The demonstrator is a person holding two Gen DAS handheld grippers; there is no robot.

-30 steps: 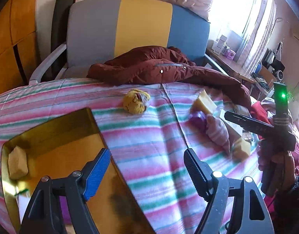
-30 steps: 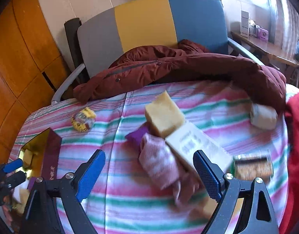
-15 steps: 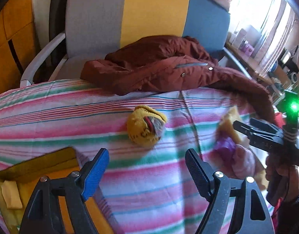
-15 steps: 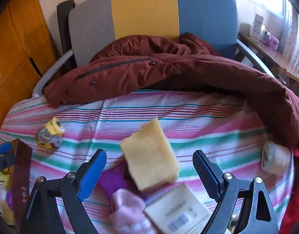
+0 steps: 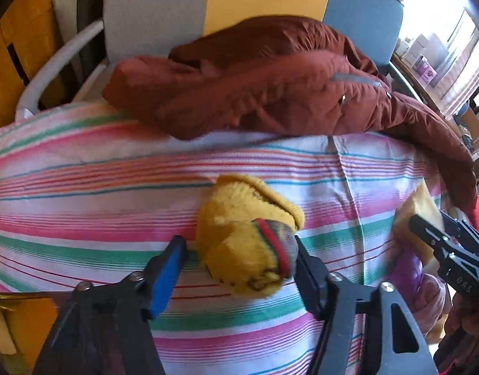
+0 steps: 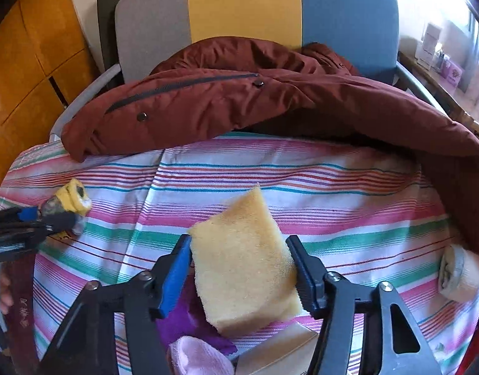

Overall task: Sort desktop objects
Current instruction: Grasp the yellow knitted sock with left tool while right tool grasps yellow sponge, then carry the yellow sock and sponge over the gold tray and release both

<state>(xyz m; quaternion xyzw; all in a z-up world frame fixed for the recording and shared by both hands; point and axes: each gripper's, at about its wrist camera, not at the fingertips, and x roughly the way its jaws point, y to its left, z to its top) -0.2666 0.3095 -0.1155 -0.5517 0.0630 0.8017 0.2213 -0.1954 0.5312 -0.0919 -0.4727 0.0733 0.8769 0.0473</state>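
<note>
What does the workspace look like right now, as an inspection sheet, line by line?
Surface: striped cloth covers the table.
Job's things: yellow sock ball sits between the left tool's fingers; yellow sponge sits between the right tool's fingers, over a purple item, beside a pink sock and a cardboard box; a pale sock roll lies at the right edge.
Clutter: maroon jacket draped across the far edge.
Grippers: left tool and right tool each straddle their item; whether they are closed on it cannot be told.
Cables: nothing seen.
Surroundings: tricolour chair, wooden panels.
</note>
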